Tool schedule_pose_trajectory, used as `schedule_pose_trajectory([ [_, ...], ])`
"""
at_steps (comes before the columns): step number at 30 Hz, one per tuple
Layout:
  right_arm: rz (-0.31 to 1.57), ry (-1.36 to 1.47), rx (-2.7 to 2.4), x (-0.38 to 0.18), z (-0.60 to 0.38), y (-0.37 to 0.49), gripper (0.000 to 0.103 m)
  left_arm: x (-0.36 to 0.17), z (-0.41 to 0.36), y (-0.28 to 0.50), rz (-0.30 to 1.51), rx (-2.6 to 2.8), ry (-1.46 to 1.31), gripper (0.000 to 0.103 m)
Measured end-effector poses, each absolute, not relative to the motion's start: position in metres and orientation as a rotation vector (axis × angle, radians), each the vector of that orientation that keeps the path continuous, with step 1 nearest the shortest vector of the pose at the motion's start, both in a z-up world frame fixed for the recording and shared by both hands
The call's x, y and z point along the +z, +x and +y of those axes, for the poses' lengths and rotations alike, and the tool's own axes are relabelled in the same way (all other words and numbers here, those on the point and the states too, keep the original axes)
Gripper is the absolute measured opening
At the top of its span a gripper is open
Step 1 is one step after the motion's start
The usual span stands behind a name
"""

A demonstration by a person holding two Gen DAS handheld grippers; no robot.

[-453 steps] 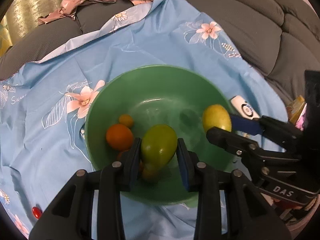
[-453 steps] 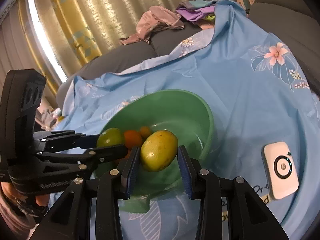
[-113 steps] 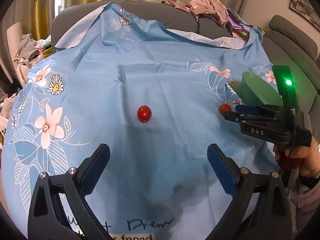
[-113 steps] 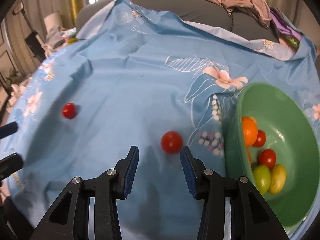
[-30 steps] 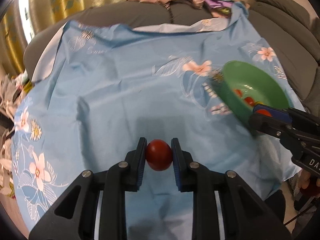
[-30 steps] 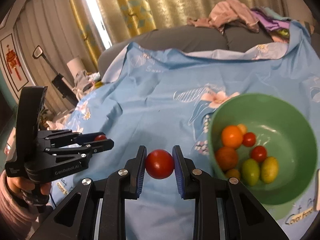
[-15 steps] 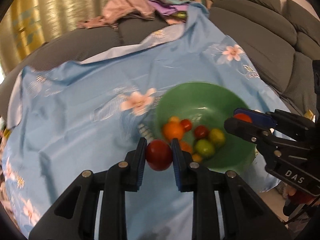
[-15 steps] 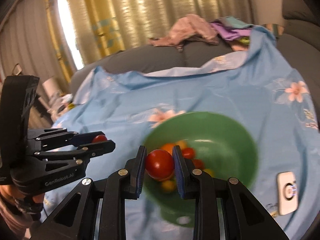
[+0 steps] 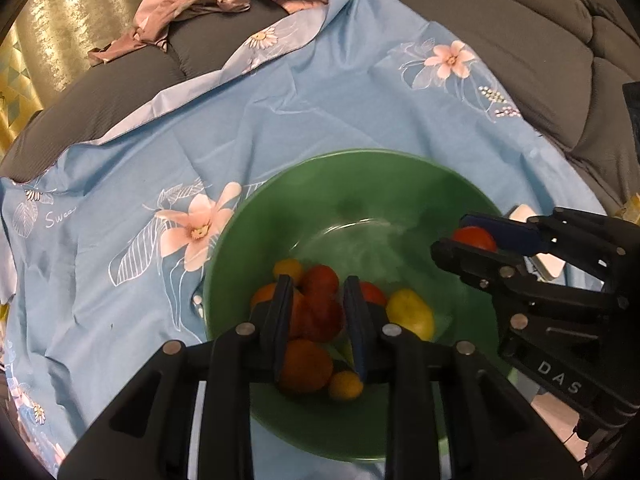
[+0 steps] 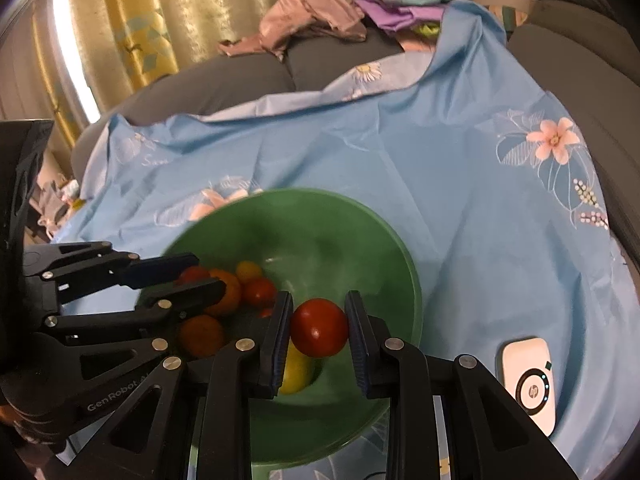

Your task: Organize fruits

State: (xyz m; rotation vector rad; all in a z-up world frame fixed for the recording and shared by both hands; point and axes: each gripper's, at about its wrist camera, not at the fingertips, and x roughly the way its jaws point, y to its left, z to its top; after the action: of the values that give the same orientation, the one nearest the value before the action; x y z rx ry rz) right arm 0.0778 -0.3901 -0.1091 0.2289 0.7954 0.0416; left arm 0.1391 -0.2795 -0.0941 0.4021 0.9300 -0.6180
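A green bowl (image 9: 240, 240) (image 10: 380, 240) sits on the blue floral cloth (image 9: 120, 160). In it lie an orange fruit (image 9: 306, 364), a yellow one (image 9: 410, 314) and several small tomatoes. My left gripper (image 9: 318, 284) (image 10: 208, 274) hangs over the bowl's near-left part. A red tomato (image 9: 320, 312) is between its pads, and its jaws are opening slightly. My right gripper (image 10: 319, 300) (image 9: 448, 236) is shut on another red tomato (image 10: 319, 332), above the bowl's right side. Each gripper shows in the other's view.
A white handheld device (image 10: 528, 384) lies on the cloth right of the bowl. A grey sofa (image 9: 520, 40) rings the cloth. Crumpled clothes (image 9: 188, 4) are piled on its back, in front of yellow curtains (image 10: 140, 20).
Both grippers have carried their tomatoes from above the bare cloth to over the bowl, which now lies under the fingers in both views.
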Motion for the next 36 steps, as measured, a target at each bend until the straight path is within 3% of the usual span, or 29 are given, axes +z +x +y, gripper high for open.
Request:
schedule_pose_trajectory([
  [1, 0.804, 0.227, 0.035, -0.109, -0.390, 0.078, 0.029, -0.093, -0.279, 0.139, 0.931, -0.611, 0.404, 0.033],
  [3, 0.812, 0.223, 0.023, -0.108, -0.390, 0.077, 0.029, -0.088, -0.274, 0.140, 0.932, -0.582, 0.399, 0.057],
  [4, 0.815, 0.227, 0.022, -0.105, -0.391, 0.076, 0.029, -0.085, -0.273, 0.140, 0.927, -0.571, 0.395, 0.074],
  [5, 0.820, 0.227, 0.017, -0.102, -0.391, 0.075, 0.029, -0.079, -0.270, 0.139, 0.918, -0.560, 0.390, 0.084],
  [10, 0.837, 0.177, -0.006, -0.078, -0.388, 0.067, 0.046, -0.046, -0.253, 0.135, 0.909, -0.504, 0.353, 0.103],
  [13, 0.846, 0.171, 0.008, -0.061, -0.388, 0.061, 0.052, -0.021, -0.244, 0.129, 0.878, -0.470, 0.330, 0.102],
  [21, 0.853, 0.155, 0.045, -0.025, -0.385, 0.048, 0.052, 0.018, -0.238, 0.129, 0.905, -0.421, 0.297, 0.102],
  [36, 0.820, 0.134, 0.042, -0.005, -0.384, 0.040, 0.052, 0.030, -0.240, 0.123, 0.891, -0.418, 0.316, 0.102],
])
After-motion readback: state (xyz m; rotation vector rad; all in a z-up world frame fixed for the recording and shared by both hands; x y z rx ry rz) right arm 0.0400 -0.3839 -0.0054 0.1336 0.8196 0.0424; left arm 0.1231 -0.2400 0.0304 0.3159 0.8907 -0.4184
